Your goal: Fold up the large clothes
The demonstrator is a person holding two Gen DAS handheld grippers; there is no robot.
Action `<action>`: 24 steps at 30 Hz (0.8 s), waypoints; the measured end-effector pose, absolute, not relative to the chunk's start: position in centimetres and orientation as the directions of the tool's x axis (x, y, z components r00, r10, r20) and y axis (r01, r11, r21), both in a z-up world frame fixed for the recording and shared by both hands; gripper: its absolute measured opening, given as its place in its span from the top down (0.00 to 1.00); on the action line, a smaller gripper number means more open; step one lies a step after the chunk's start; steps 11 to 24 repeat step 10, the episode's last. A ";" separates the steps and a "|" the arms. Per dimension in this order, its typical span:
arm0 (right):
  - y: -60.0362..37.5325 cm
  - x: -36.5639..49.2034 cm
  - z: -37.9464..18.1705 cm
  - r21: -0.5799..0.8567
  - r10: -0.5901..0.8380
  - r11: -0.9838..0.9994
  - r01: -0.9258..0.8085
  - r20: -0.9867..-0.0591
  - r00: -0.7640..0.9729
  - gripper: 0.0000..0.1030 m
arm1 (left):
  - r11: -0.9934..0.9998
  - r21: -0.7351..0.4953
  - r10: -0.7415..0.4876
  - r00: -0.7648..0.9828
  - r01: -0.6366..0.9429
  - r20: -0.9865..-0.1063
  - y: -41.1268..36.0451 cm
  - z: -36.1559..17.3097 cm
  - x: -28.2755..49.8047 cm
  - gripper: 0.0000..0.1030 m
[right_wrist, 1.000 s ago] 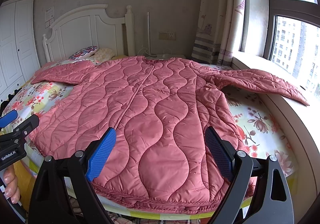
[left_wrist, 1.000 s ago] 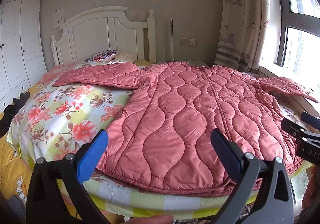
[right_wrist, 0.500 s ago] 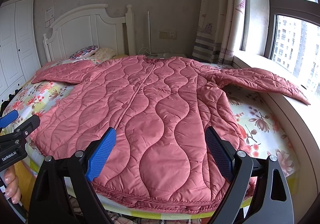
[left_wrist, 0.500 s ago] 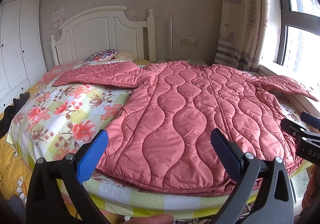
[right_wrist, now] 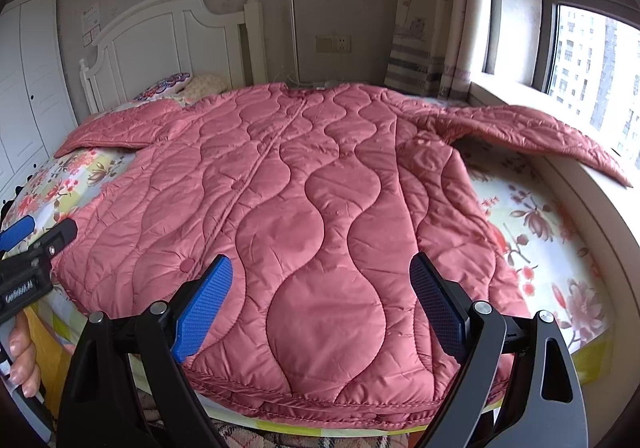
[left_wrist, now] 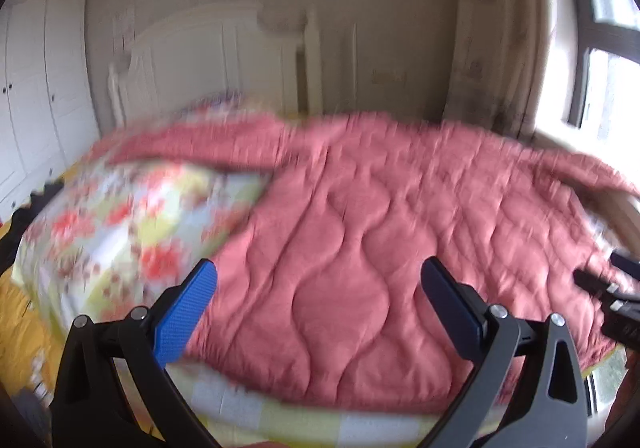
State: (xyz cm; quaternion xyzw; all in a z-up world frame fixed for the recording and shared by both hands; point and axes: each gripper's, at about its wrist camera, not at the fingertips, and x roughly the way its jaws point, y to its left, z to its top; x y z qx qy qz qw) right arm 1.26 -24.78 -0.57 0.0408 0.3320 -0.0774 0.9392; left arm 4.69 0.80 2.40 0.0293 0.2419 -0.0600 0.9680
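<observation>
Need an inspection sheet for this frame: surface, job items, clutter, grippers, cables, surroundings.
Surface: bed with floral sheet.
Job's things: pink quilted coat spread flat, one sleeve on the window sill, the other sleeve toward the headboard.
Clutter: pillows at the headboard.
Grippers: left gripper and right gripper both have jaws open, empty, above the hem.
Cables: nothing seen for certain.
Surroundings: headboard, wardrobe, curtain, window.

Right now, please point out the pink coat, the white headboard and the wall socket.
pink coat (right_wrist: 320, 216), right wrist view, on the middle of its quilted body.
white headboard (right_wrist: 168, 36), right wrist view, on a panel.
wall socket (right_wrist: 333, 44), right wrist view, on its plate.
</observation>
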 end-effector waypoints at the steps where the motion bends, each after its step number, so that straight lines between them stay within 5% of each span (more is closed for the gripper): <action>1: -24.8 1.3 -0.6 0.029 -0.115 0.985 0.172 -0.631 0.768 0.16 | 0.992 0.055 -0.080 0.894 0.116 -0.440 0.5 3.0 4.6 0.02; 24: -25.3 0.3 0.5 0.038 -0.118 0.984 0.175 -0.602 0.790 0.16 | 0.982 0.116 -0.089 0.912 0.148 -0.401 -2.0 6.9 3.1 0.02</action>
